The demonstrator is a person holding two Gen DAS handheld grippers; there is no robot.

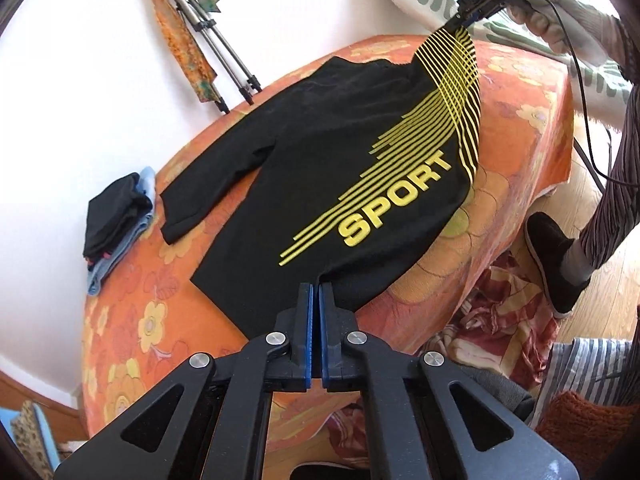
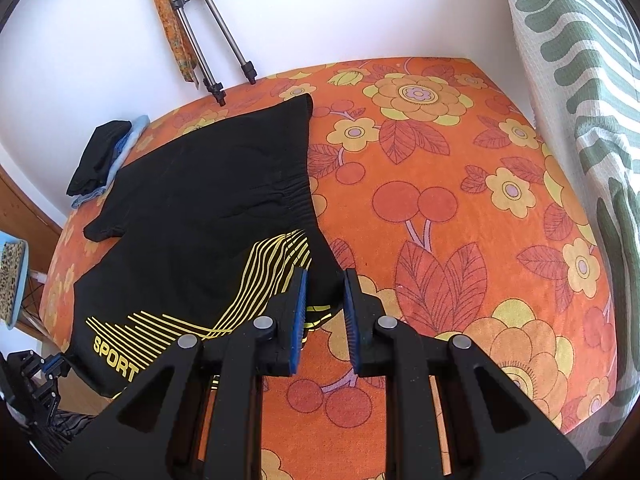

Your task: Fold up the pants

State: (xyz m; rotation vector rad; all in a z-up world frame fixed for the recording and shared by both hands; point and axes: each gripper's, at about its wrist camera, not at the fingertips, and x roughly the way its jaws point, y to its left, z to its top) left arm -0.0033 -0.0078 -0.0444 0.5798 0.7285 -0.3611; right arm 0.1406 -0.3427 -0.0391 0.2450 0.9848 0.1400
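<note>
Two claws on these pants [image 1: 320, 168] right now. My left gripper [image 1: 315, 292] is clamped tight on the hem end at the near edge; my right gripper [image 2: 325, 280] has its jaws partly apart around the waistband corner, lifted off the floral bedspread [image 2: 440, 200]. Long axis runs between them; other leg lies flat beyond.

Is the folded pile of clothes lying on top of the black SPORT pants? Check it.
No. The folded pile sits apart from the black pants, on the orange floral cover near the wall.
</note>
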